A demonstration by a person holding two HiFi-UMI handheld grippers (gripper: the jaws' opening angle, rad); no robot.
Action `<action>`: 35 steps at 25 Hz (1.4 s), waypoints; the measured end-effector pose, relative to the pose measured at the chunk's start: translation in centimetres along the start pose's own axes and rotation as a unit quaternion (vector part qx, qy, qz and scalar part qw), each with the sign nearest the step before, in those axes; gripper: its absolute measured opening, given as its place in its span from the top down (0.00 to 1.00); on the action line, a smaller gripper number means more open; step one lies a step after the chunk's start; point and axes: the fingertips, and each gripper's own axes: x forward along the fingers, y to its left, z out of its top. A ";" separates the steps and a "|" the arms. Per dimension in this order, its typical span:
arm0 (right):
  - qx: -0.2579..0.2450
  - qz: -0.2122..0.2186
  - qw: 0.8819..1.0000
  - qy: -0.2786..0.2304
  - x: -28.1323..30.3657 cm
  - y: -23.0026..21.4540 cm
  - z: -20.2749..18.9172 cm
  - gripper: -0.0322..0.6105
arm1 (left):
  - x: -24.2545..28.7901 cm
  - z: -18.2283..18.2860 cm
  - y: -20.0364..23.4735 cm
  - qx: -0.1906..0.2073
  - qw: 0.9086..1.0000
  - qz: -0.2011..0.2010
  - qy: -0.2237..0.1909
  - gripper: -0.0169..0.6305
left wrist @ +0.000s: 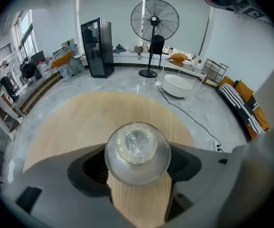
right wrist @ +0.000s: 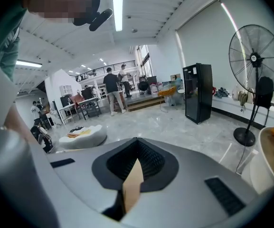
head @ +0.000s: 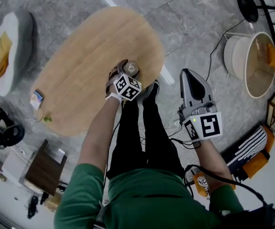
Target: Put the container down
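Left arm (head: 98,135) stretches forward, its left gripper (head: 129,70) with jaws wide and clamped on either side of a container (left wrist: 137,153), held upright. Right arm (head: 214,152) is bent at the side; right gripper (head: 192,79) points forward, jaws together, empty

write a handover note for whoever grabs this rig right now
Left gripper: shut on the clear container, over the oval wooden table, near the edge on the person's side.
Right gripper: shut, empty, off the table over the floor.
Done: container is gripped at the table; can't tell whether it touches the wood yet.
Left: set it on the tabletop, open the left jaws, back away.
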 end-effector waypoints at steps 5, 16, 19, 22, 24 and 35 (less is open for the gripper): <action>-0.001 0.014 1.000 0.022 1.9 1.1 -3.1 0.92 | 0.6 -0.4 -0.1 -0.001 1.000 0.006 -0.005 0.44; -0.009 0.026 0.997 0.073 7.4 1.7 -10.6 0.92 | 0.5 -0.4 -0.3 0.027 0.999 0.025 -0.020 0.44; 0.002 0.028 0.994 0.105 9.2 1.8 -14.1 0.92 | 0.5 -0.8 -0.1 0.028 0.999 0.033 -0.026 0.44; -0.002 0.032 0.990 0.136 10.1 1.7 -17.0 0.92 | 0.6 -0.4 -0.4 0.016 0.998 0.030 -0.047 0.44; -0.006 0.034 0.988 0.152 10.2 1.7 -18.3 0.92 | 0.3 -0.3 -0.9 -0.003 0.998 0.019 -0.064 0.40; -0.010 0.044 0.988 0.151 7.7 2.9 -14.7 0.91 | -7.3 1.2 -0.2 -0.106 0.989 0.035 -0.099 0.39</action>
